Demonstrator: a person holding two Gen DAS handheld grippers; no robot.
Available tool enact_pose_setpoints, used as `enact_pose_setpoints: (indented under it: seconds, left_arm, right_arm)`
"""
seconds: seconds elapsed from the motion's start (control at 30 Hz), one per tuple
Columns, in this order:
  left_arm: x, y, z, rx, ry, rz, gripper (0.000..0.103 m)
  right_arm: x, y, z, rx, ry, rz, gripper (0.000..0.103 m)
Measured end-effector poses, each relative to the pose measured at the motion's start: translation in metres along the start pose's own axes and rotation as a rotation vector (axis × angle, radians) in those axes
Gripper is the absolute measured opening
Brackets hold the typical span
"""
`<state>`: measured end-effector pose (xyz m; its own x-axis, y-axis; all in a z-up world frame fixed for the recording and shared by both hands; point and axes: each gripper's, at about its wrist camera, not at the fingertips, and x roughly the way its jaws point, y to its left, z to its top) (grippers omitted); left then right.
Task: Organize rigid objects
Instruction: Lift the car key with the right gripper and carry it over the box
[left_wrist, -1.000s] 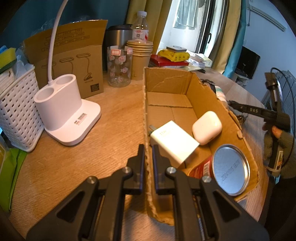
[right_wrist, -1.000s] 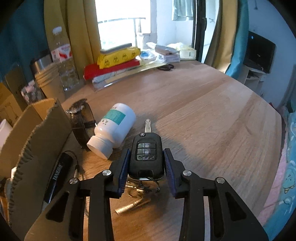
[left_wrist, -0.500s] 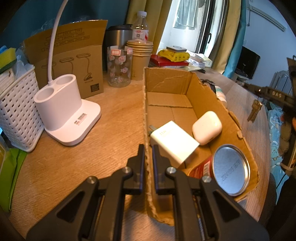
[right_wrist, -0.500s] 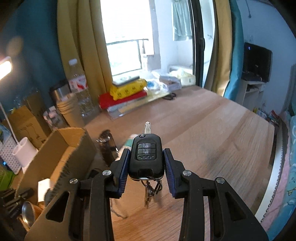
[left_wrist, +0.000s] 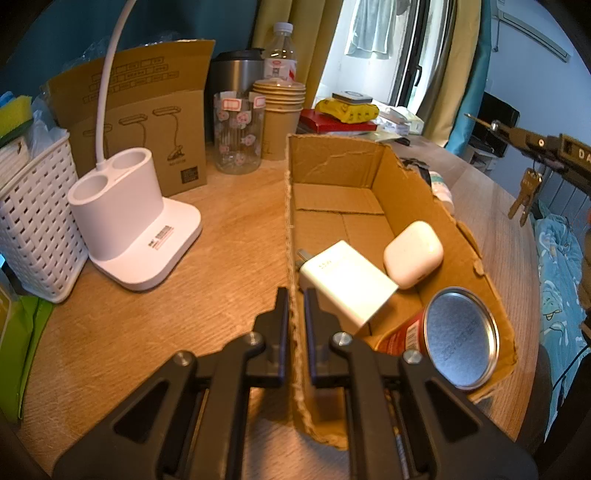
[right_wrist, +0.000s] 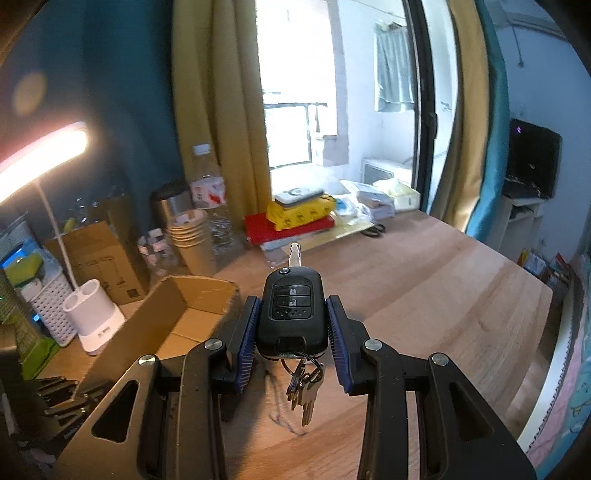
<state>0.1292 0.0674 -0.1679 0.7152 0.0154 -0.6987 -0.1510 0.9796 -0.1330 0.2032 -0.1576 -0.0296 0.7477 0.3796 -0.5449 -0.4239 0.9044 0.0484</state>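
My right gripper (right_wrist: 292, 325) is shut on a black car key fob (right_wrist: 293, 314) with small keys dangling under it, held high above the table, right of the cardboard box (right_wrist: 177, 314). In the left wrist view the fob and its keys (left_wrist: 522, 192) hang in the air at the far right. My left gripper (left_wrist: 295, 325) is shut on the near left wall of the cardboard box (left_wrist: 291, 229). Inside the box lie a white charger (left_wrist: 347, 284), a white earbud case (left_wrist: 413, 253) and a red tin can (left_wrist: 458, 339) on its side.
A white lamp base (left_wrist: 129, 221), a white basket (left_wrist: 33, 218), a lamp carton, a glass jar (left_wrist: 238, 133), paper cups (left_wrist: 280, 118) and bottles stand left and behind the box. A white pill bottle (left_wrist: 441, 184) lies just right of the box. Books lie at the table's back.
My right gripper has lifted the key fob off the table and raised it well above the tabletop. My left gripper and the box have stayed still.
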Motion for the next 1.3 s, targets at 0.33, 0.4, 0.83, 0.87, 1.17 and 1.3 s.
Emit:
enact_pose_setpoints:
  seconds: [0.33,0.4,0.83,0.87,1.17,1.3]
  left_arm:
    - [0.0,-0.001,0.0,0.0,0.0,0.0,0.009]
    - [0.0,0.0,0.0,0.0,0.0,0.0,0.009]
    - [0.0,0.0,0.0,0.0,0.0,-0.001,0.009]
    - [0.0,0.0,0.0,-0.001,0.0,-0.001,0.009]
    - [0.0,0.0,0.0,-0.003,0.0,-0.003,0.009]
    - [0.0,0.0,0.0,-0.002,0.0,-0.002,0.009]
  right_arm:
    - [-0.009,0.035,0.009,-0.049,-0.027,0.063,0.038]
    - [-0.009,0.042,0.01,-0.059,-0.029,0.074,0.038]
    - [-0.005,0.084,0.014,-0.122,-0.021,0.14,0.038]
    - [-0.004,0.086,0.014,-0.125,-0.019,0.144,0.038]
    - [0.02,0.107,0.006,-0.159,0.035,0.177,0.038]
    - [0.037,0.112,-0.001,-0.158,0.075,0.199,0.038]
